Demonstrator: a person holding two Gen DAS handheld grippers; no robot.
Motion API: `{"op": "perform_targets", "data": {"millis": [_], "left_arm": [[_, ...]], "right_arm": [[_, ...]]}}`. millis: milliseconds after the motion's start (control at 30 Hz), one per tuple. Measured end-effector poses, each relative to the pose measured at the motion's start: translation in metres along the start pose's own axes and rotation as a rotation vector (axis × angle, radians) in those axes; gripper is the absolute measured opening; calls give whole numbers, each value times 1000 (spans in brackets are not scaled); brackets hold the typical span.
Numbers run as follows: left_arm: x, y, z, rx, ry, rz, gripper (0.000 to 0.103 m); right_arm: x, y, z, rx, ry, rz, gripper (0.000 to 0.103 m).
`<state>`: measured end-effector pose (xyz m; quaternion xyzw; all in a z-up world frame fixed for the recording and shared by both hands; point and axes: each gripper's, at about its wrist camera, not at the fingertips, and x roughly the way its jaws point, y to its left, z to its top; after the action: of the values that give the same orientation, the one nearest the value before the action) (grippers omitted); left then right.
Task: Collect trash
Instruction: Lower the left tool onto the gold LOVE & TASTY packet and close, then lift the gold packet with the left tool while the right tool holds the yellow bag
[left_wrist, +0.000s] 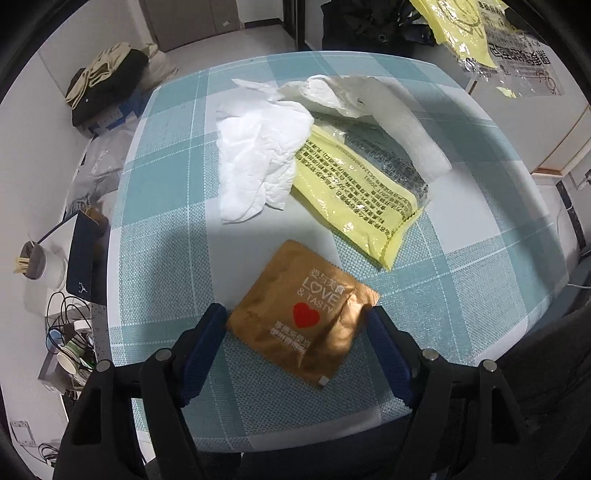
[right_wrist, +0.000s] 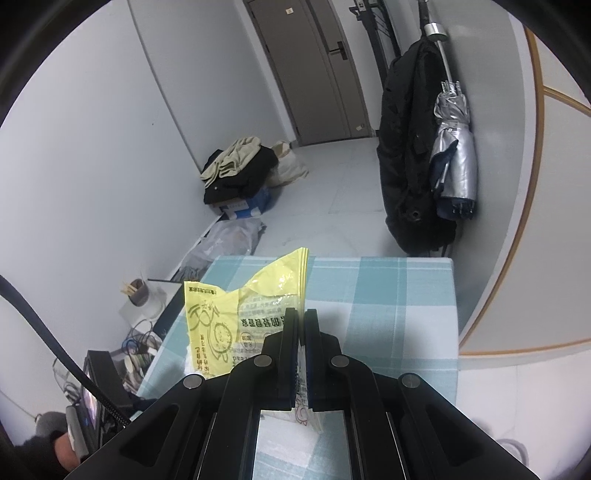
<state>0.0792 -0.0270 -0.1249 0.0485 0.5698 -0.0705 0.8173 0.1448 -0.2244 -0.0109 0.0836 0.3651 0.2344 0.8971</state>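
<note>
A brown foil packet (left_wrist: 295, 291) with a red heart lies near the front of the checked table (left_wrist: 166, 192). My left gripper (left_wrist: 295, 314) straddles it; both pads touch its side edges and its right side buckles. Behind it lie a crumpled white tissue (left_wrist: 258, 155), a yellow printed wrapper (left_wrist: 358, 195) and a white plastic wrapper (left_wrist: 399, 122). My right gripper (right_wrist: 301, 314) is shut on another yellow wrapper (right_wrist: 236, 314), held up above the table (right_wrist: 399, 295). That held wrapper (left_wrist: 469, 33) also shows at the top right of the left wrist view.
Left of the table stand a paper cup with sticks (left_wrist: 37, 266), a dark box (left_wrist: 83, 266), cables and stacked cups (left_wrist: 70, 354). Clothes are piled on a box (right_wrist: 240, 173) on the floor. A black coat (right_wrist: 410, 147) and a folded umbrella (right_wrist: 456, 162) hang behind the table.
</note>
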Motion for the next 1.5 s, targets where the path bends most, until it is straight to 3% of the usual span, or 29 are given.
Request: {"op": "perform_targets", "data": {"millis": [200,333,567,700,1233,1500], "left_arm": [[0,-10,2,25,-10,-21,48],[-2,-6,2,9,-15,-37,43],[-4,6,4,-41,-3,-91,42],[-5,4,5,-44,-15,-67,42],[-13,12,3,-92,-81,-101,42],[-26,18,3,-110,-155,-88,42]], "right_arm": [[-3,-2,-1,-4,2,-5,3],[-5,-4,-3,0,1,-10,3],[-6,-10,-4,17,6,-25,3],[-6,-7,-5,10,10,-31,3],[-8,-6,-9,23,15,-58,3],[-12,-4,-9,29,3,-51,3]]}}
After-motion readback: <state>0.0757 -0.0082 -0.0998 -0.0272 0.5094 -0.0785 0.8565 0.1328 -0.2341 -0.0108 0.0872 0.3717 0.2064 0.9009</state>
